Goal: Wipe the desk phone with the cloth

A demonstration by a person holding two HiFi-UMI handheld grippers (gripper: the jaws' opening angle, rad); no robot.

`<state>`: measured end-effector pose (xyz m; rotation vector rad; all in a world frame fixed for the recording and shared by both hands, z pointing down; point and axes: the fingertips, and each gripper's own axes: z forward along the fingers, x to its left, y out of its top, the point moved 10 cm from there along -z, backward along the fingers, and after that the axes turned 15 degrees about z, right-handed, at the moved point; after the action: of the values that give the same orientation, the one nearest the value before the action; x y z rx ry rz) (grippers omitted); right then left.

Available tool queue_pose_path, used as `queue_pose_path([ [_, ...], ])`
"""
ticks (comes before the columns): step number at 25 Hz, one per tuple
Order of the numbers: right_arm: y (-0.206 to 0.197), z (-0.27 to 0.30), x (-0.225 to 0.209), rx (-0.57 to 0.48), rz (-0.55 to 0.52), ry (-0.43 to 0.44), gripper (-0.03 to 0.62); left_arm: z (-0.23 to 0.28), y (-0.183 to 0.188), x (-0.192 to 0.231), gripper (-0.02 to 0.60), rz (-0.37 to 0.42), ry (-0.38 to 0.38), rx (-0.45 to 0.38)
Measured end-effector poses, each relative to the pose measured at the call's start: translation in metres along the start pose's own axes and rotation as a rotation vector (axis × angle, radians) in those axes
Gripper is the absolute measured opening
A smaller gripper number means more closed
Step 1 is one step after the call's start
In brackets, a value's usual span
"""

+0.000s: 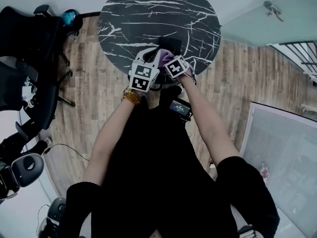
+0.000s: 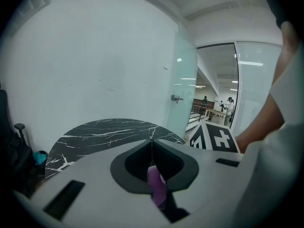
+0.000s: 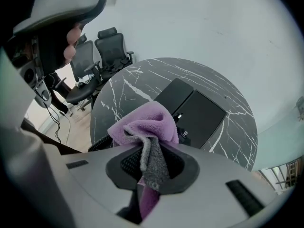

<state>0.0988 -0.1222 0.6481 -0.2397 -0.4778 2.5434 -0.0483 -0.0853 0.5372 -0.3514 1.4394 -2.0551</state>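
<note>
Where your two grippers meet over the near edge of the round table (image 1: 148,14), a soft, fleecy cloth (image 3: 147,122) is held between them, lilac on one face and grey on the other, bunched into loose folds; your right gripper (image 3: 151,151) has its jaws clamped on that bunch, and your left gripper (image 2: 152,151) has its jaws pressed together on a thin lilac strip of the same cloth; the tabletop is black and marble-patterned with white veins, smooth and slightly glossy; the desk phone (image 3: 192,110) lies on it just beyond the cloth, a flat matte black slab with squared corners, and its coiled cord (image 3: 97,144) shows to the left by the table edge; you cannot tell whether the cloth touches the phone; the floor (image 1: 99,88) is pale wood plank; black office chairs (image 3: 111,51) stand at the far left; a plain white wall (image 2: 95,56) rises behind the table, with a frosted glass panel (image 2: 183,80) to its right.
</note>
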Motion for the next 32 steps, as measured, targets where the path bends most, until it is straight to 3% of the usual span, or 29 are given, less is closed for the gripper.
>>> queue_pose_path([
  [32, -0.033, 0.003, 0.016, 0.035, 0.022, 0.027, 0.06, 0.002, -0.012, -0.005, 0.018, -0.026, -0.04, 0.049],
])
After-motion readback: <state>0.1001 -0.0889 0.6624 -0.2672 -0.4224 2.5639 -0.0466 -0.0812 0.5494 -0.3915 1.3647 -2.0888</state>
